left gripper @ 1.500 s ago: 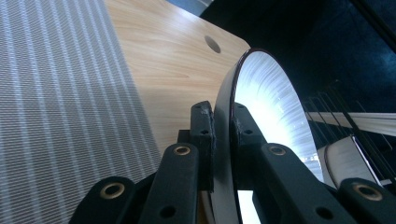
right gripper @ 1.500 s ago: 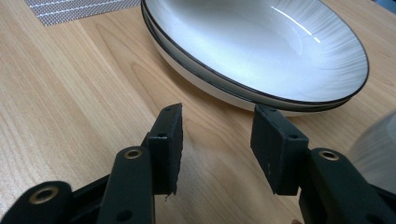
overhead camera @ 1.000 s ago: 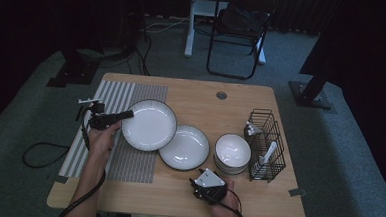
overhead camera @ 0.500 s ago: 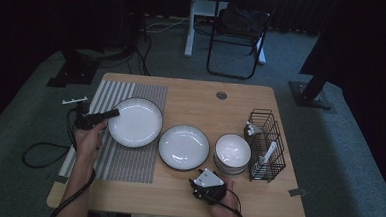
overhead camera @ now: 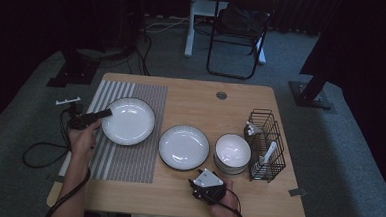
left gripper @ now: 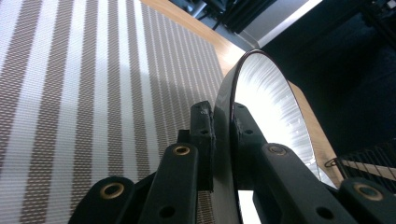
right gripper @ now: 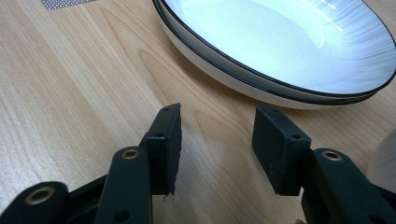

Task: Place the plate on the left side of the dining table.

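Table (overhead camera: 186, 196): two plates, stacked bowls (overhead camera: 232, 153).

We see a wooden table (overhead camera: 191, 96) with a grey-and-white striped placemat (overhead camera: 128, 155) on its left side. At the table's middle sits a white plate with a dark rim (overhead camera: 184, 147). Just right of it stands a stack of white bowls (overhead camera: 232, 153), and right of those a black wire rack (overhead camera: 267, 142) holding pale utensils. A round cable hole (overhead camera: 221, 95) lies near the table's far edge. Beyond the table, on grey carpet, stands a black folding chair (overhead camera: 240, 36).
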`<state>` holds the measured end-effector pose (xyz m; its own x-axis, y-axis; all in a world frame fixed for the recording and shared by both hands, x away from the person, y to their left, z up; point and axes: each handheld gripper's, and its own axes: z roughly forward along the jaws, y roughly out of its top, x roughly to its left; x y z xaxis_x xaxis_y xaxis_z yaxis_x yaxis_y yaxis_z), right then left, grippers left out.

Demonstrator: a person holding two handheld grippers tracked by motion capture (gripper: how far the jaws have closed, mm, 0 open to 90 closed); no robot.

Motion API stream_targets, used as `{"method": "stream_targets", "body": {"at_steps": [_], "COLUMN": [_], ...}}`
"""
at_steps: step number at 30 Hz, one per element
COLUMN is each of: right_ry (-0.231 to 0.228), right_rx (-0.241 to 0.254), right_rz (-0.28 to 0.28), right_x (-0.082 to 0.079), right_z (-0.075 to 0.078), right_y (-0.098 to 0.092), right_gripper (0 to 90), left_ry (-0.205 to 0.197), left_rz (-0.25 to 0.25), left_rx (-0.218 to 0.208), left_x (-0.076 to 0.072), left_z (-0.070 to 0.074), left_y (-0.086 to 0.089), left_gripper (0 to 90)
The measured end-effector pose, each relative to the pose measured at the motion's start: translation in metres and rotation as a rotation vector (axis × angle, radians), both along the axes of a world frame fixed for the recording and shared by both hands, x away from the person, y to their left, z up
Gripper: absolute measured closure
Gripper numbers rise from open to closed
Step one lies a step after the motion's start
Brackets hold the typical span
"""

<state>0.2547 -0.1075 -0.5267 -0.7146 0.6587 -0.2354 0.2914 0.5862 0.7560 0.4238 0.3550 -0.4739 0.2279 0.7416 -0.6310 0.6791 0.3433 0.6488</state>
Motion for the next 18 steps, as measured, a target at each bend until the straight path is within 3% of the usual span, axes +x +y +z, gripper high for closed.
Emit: {"method": "stream_targets", "body": {"at_steps": [18], "right_ry": [0.004], "right_rx": [0.002], "right_rz": [0.009], "right_x": [0.000], "right_z": [0.000], "right_y": [0.001], "right_gripper": [52.1], "left_ry": [0.057], "left_rz": [0.052], "left_rx": [-0.010], "left_x": [0.003], "left_z": [-0.016], "left_y": [0.021], "left_gripper": [83.3]}}
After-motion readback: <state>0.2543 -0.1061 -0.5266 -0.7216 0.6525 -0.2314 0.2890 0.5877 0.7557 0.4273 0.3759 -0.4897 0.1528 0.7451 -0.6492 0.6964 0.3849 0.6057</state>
